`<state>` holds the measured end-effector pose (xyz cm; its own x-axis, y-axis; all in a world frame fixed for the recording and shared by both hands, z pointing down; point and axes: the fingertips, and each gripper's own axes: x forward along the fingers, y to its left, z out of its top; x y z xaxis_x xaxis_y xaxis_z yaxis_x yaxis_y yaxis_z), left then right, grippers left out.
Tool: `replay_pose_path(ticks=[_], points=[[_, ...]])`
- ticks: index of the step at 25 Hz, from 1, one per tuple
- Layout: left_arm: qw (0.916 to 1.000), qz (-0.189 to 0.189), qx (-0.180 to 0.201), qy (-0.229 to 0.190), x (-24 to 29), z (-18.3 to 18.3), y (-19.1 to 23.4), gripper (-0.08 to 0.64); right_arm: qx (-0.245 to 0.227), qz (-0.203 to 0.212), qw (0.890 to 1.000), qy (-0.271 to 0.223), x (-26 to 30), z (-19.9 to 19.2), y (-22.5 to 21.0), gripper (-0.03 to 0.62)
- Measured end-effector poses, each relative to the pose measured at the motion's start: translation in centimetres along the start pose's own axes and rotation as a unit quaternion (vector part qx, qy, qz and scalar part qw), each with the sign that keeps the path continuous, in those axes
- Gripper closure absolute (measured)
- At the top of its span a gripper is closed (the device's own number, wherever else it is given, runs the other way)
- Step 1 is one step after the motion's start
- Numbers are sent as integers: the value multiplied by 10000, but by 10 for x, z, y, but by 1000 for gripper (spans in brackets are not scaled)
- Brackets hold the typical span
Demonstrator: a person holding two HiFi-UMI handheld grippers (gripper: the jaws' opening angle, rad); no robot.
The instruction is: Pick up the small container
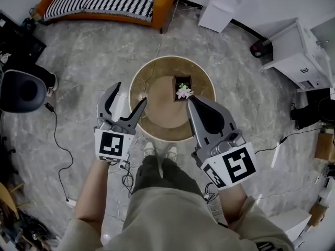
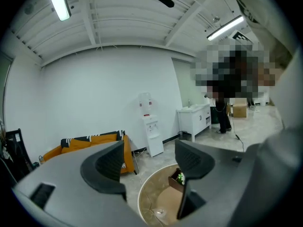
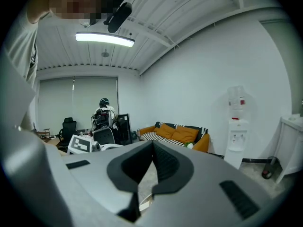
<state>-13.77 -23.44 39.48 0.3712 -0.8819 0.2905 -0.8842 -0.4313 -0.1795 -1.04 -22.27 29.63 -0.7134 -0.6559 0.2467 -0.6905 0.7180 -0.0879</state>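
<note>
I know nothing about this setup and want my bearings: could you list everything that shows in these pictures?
round table: one, brown top with a pale rim, on the floor ahead of the person
small container: one, dark brown, on the table's far right part
flowers: one bunch, white and pink, in the container
sofa: one, orange with a striped cover, far left
water dispenser: one, white, far side
cabinet: one, white, right
office chair: one, black, left
left gripper: one, grey, jaws apart, empty, over the table's left edge
right gripper: one, grey, jaws together, empty, tip near the container
</note>
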Motion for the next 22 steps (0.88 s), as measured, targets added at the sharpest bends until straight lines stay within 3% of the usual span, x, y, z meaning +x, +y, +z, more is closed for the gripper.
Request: replay_pose_path(ticks=[7,10,22], points=[[9991,-290,9,297,47,-69,-10,211,73,239,9997,-16,30,-33,-5,595],[9985,-328,221,368,63,-94,-13,210,15,266,9996,40,43,-54,-7,595],[9944,-550,104,899,137,-233,-28,206,-247,85,9979,599,92,-174,-26,595]])
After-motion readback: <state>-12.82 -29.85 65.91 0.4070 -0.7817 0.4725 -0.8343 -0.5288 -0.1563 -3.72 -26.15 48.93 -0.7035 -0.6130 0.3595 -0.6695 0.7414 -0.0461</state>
